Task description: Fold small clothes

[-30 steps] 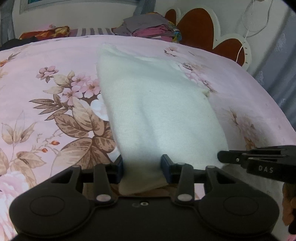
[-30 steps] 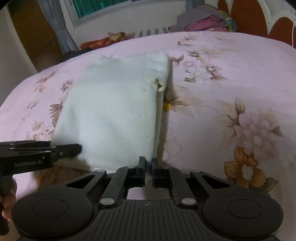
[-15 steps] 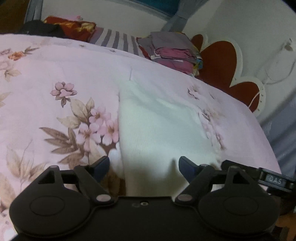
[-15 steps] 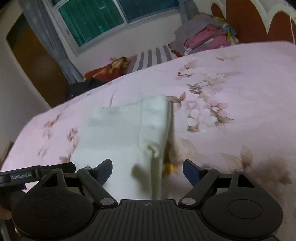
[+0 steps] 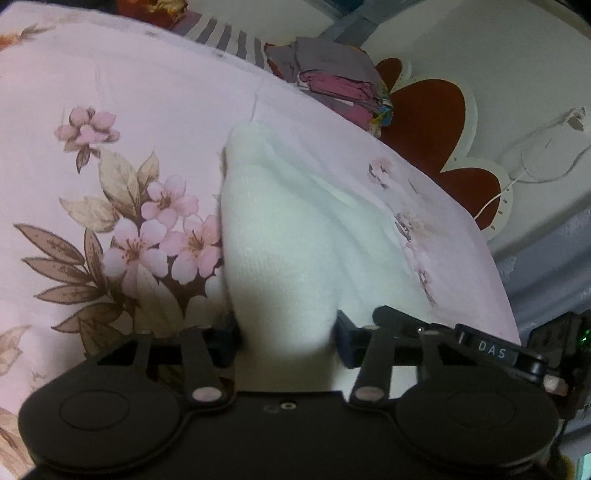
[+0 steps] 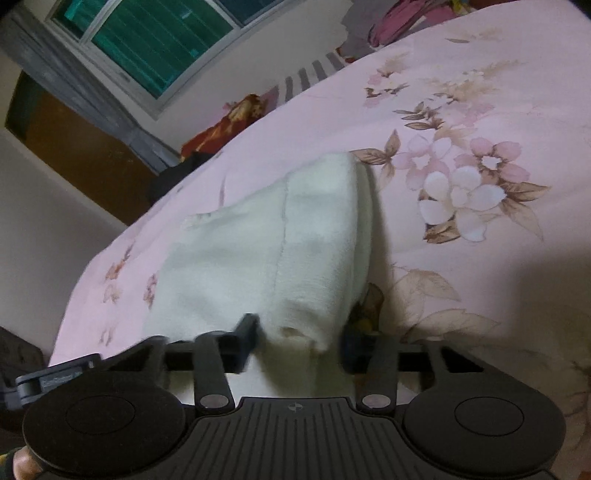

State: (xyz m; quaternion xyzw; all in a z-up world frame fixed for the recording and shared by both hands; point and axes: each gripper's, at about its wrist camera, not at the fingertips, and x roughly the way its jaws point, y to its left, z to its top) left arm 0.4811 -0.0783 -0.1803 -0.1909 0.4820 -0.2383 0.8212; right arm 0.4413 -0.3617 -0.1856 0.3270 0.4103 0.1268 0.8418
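A small white knitted garment (image 5: 295, 236) lies folded on the pink floral bedspread (image 5: 110, 122). My left gripper (image 5: 286, 338) is open, its jaws standing on either side of the garment's near left corner. My right gripper (image 6: 299, 341) is open too, its jaws on either side of the garment's (image 6: 266, 254) near right corner, which has a small hole. The right gripper also shows at the right edge of the left wrist view (image 5: 491, 349). The left gripper shows at the left edge of the right wrist view (image 6: 55, 378).
A stack of folded clothes (image 5: 332, 81) sits at the far side of the bed by a red and white headboard (image 5: 436, 122). A striped cloth (image 5: 225, 35) and a red floral cloth (image 6: 229, 118) lie near the far edge. A window (image 6: 155, 33) is behind.
Both grippers opened and let go of the garment's near corners half a second ago. Since then their jaws have narrowed around the corners while the views tilted up and closer.
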